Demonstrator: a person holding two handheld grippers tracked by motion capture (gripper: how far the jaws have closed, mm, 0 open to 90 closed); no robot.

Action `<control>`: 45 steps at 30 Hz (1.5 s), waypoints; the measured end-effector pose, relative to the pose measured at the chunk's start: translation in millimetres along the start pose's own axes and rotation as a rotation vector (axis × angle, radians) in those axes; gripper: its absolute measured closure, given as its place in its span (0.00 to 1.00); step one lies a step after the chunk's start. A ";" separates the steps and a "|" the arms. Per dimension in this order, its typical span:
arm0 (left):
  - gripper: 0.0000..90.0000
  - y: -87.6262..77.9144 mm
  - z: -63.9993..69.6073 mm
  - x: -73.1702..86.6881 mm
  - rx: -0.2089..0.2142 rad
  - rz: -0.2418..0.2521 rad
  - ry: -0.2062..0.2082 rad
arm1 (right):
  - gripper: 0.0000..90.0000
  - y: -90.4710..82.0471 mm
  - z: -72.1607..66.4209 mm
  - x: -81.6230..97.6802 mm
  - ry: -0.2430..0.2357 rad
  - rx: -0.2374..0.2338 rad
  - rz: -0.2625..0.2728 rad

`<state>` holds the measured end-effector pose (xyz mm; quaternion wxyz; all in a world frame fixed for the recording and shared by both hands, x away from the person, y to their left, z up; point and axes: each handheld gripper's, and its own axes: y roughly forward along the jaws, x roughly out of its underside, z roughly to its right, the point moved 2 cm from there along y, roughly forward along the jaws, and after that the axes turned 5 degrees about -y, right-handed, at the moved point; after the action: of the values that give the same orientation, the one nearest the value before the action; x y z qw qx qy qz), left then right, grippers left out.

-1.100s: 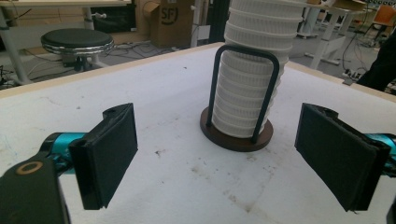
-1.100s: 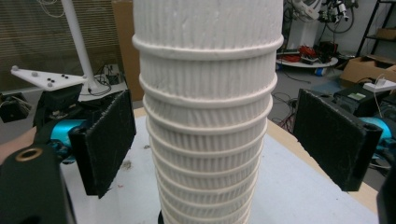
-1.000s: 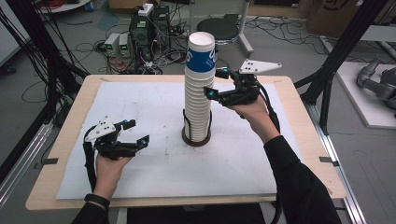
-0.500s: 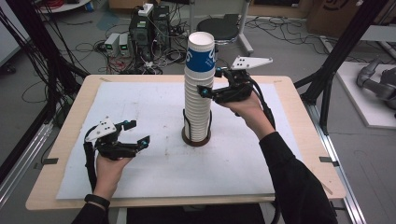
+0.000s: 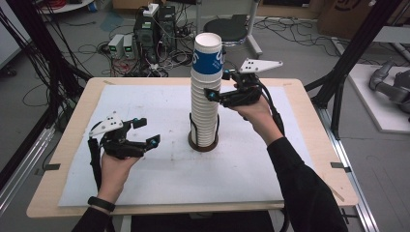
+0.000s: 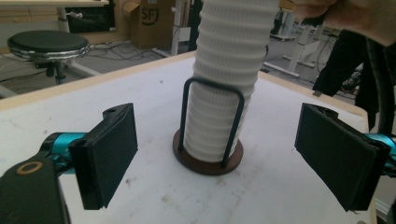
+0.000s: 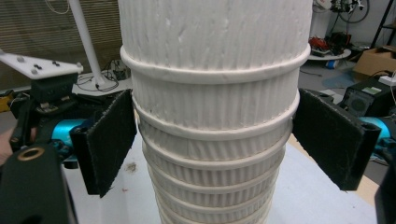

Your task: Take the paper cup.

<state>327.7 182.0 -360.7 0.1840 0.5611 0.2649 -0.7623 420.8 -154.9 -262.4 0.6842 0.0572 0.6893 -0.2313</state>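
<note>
Left to right across the table (image 5: 72, 193), covered by a white sheet. The left gripper (image 5: 145, 133) rests low over the sheet at the left, held from beneath by the person's left hand (image 5: 113, 169), forearm entering from the near edge; its jaws stand wide apart and hold nothing, pointed toward the centre, as the left gripper view confirms with the stack framed between both pads. At the centre stands the stack of paper cups (image 5: 205, 101), upright on a dark round base (image 5: 202, 144) with a thin wire hoop (image 6: 212, 121) rising around its lower part; the topmost cup bears a blue band. The cups are judged light, thin-walled and easily crushed, their ribbed walls offering some friction; the nested rims look like the best purchase, just under a rolled lip near the top, with a gentle squeeze. A tall stack of this kind probably tips readily if pushed sideways. The right gripper (image 5: 215, 87) is raised to the upper part of the stack, wrist lifted and forearm angled in from the right; its jaws straddle the stack, spread, pads just beside the walls, not visibly clamped.
</note>
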 end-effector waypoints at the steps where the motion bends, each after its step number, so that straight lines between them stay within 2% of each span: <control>1: 0.15 1.7 1.1 -5.6 0.009 0.004 0.002 | 0.16 0.0 0.0 0.0 0.000 0.000 0.000; 5: 0.14 9.8 7.9 -31.9 0.053 0.017 0.003 | 0.16 0.1 -0.2 0.0 -0.004 0.002 0.001; 6: 0.15 13.7 11.8 -46.9 0.075 0.029 0.002 | 0.16 0.2 0.1 0.1 -0.006 0.003 0.002; 7: 0.15 13.7 11.8 -46.9 0.075 0.029 0.002 | 0.16 0.2 0.1 0.1 -0.006 0.003 0.002; 12: 0.15 24.5 21.0 -87.7 0.117 0.041 0.027 | 0.16 0.7 0.3 0.3 -0.007 0.002 0.008; 16: 0.14 35.7 26.4 -116.5 0.131 0.034 0.057 | 0.16 0.3 0.4 0.4 -0.006 -0.001 0.007; 23: 0.12 60.5 35.6 -157.3 0.170 0.030 0.066 | 0.16 0.3 0.4 0.4 -0.005 -0.002 0.008; 31: 0.12 83.5 48.1 -191.0 0.179 0.028 0.100 | 0.16 0.1 0.0 0.4 -0.005 -0.002 0.008; 45: 0.12 103.1 52.1 -215.1 0.194 0.047 0.087 | 0.16 0.0 -0.1 0.3 -0.008 -0.002 0.009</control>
<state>413.0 64.9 -164.1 0.1351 0.6150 0.1843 -0.7547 420.7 -154.9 -262.7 0.6879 0.0589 0.6866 -0.2277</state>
